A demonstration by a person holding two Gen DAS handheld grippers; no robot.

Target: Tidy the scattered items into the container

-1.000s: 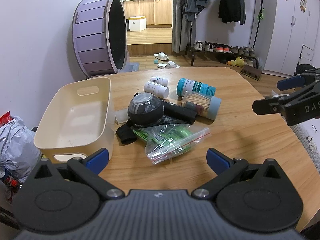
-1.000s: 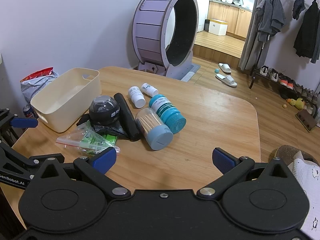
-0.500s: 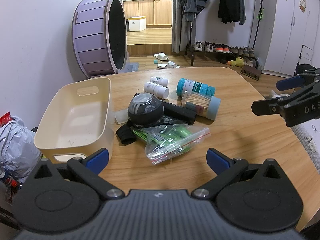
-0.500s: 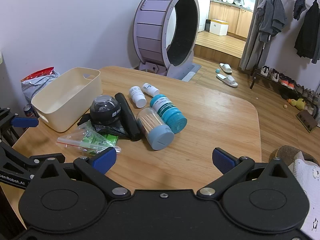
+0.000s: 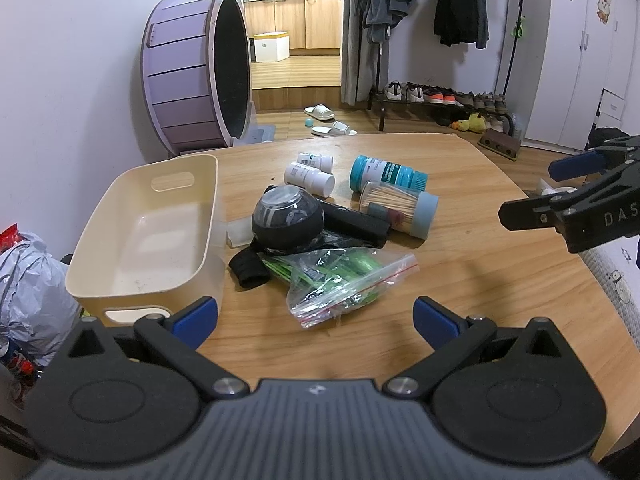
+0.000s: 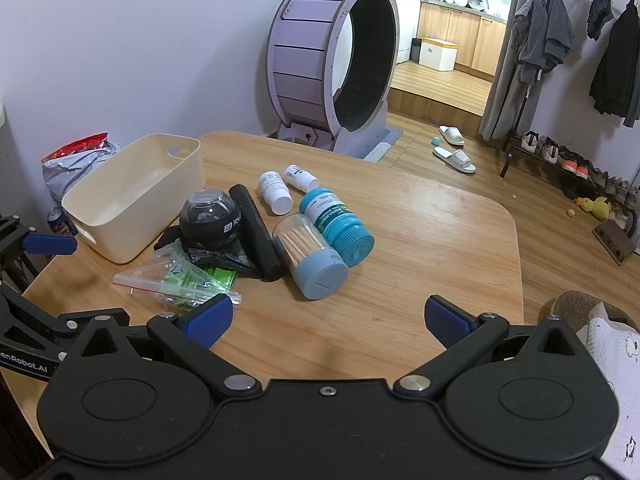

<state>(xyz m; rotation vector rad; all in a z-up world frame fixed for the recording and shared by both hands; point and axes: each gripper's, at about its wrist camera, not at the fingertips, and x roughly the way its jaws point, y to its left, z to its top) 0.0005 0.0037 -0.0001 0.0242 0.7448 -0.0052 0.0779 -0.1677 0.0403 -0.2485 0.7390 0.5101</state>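
Beside the cream container (image 5: 140, 240), whose visible interior holds nothing, are listed bottles (image 5: 308, 178), toothpick jar (image 5: 400, 210), ball (image 5: 286, 218) and zip bag (image 5: 344, 276), all on the table, while left gripper (image 5: 316, 316) and right gripper (image 6: 328, 316) are held spread and unladen, presumably for picking.

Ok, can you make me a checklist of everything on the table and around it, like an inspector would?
Surface: round-cornered wooden table, bare at the near edge.
Job's things: cream bin empty at the table's left; beside it, in a heap, a zip bag of green packets, black gyro ball, black roll, toothpick jar, teal-capped bottle, two white pill bottles, all lying outside the bin.
Clutter: small clear box against the bin.
Grippers: left gripper and right gripper both open, holding nothing.
Cables: nothing seen.
Surroundings: purple cat wheel, slippers, shoe rack, hanging clothes.
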